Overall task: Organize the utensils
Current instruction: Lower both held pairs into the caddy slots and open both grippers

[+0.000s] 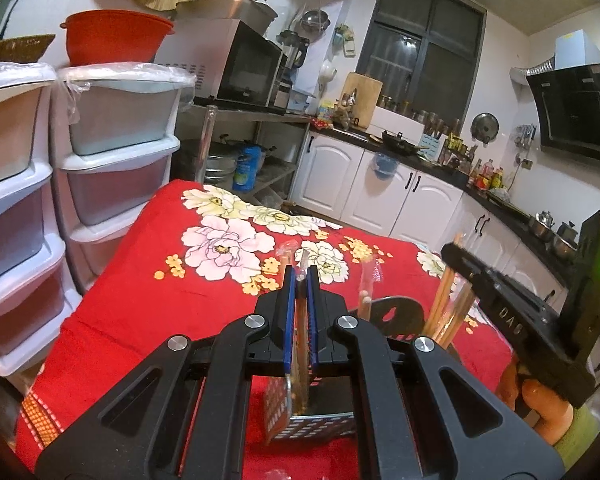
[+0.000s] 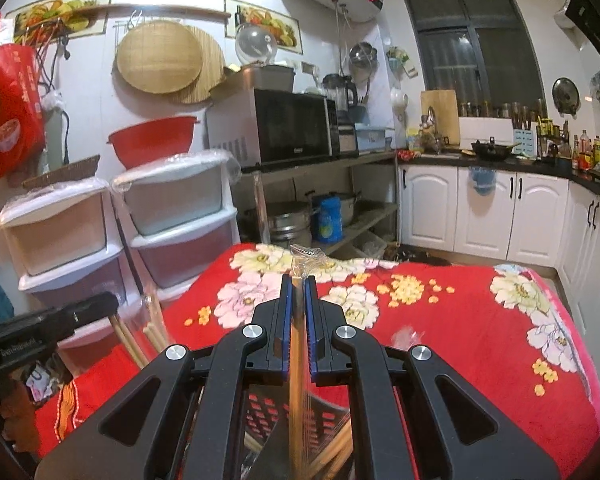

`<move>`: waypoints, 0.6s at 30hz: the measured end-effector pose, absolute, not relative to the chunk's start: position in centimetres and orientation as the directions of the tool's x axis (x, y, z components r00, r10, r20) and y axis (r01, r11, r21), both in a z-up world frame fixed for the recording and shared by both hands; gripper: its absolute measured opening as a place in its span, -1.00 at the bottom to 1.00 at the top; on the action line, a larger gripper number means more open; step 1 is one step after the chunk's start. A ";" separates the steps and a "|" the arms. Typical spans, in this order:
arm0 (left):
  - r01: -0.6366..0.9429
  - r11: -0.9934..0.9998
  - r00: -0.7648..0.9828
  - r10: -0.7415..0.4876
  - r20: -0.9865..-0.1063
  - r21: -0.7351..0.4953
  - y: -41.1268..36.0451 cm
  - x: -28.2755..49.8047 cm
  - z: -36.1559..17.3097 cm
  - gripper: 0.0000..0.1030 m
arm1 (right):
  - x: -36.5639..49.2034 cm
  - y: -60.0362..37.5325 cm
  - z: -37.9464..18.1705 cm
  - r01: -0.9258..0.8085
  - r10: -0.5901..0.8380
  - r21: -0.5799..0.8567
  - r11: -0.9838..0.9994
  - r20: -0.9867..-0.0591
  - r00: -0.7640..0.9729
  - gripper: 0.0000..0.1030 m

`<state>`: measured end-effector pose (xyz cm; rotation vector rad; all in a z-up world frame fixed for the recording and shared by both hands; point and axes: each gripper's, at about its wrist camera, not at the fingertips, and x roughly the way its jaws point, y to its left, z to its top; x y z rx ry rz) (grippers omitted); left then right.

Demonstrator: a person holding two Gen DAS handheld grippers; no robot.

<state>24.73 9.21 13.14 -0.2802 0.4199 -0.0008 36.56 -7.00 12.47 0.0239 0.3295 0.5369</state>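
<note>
Fingers [image 1: 311, 280] of the left gripper [image 1: 300, 278] are clamping wrapped chopsticks [image 1: 300, 320] above a black holder [image 1: 324, 426]; the right gripper [image 2: 299, 286] is pinching another wrapped pair [image 2: 297, 344]; a red floral cloth [image 1: 148, 288] is covering the table in a cluttered kitchen.

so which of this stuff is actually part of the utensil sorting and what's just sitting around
Part of the job:
- left tool, shut on wrapped chopsticks
- right tool, shut on another wrapped pair
- black perforated utensil holder
- chopsticks already standing in the holder

Just lying about:
- red floral tablecloth
- microwave
- plastic drawer units
- red basin
</note>
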 end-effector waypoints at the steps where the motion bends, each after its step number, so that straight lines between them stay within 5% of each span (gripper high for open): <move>1: -0.054 0.961 0.914 -0.062 -0.401 -0.272 9.3 24.6 13.1 -0.97 | 36.6 -6.8 12.2 -0.500 0.507 0.110 0.859 -0.314 0.802 -0.88; 11: -0.059 0.960 0.910 -0.061 -0.409 -0.274 9.8 24.2 12.7 -0.97 | 36.4 -6.0 11.2 -0.497 0.495 0.101 0.862 -0.381 0.781 -0.86; 18: -0.058 0.960 0.903 -0.067 -0.424 -0.273 9.6 23.9 12.4 -0.97 | 36.2 -6.8 10.8 -0.480 0.485 0.126 0.868 -0.420 0.767 -0.66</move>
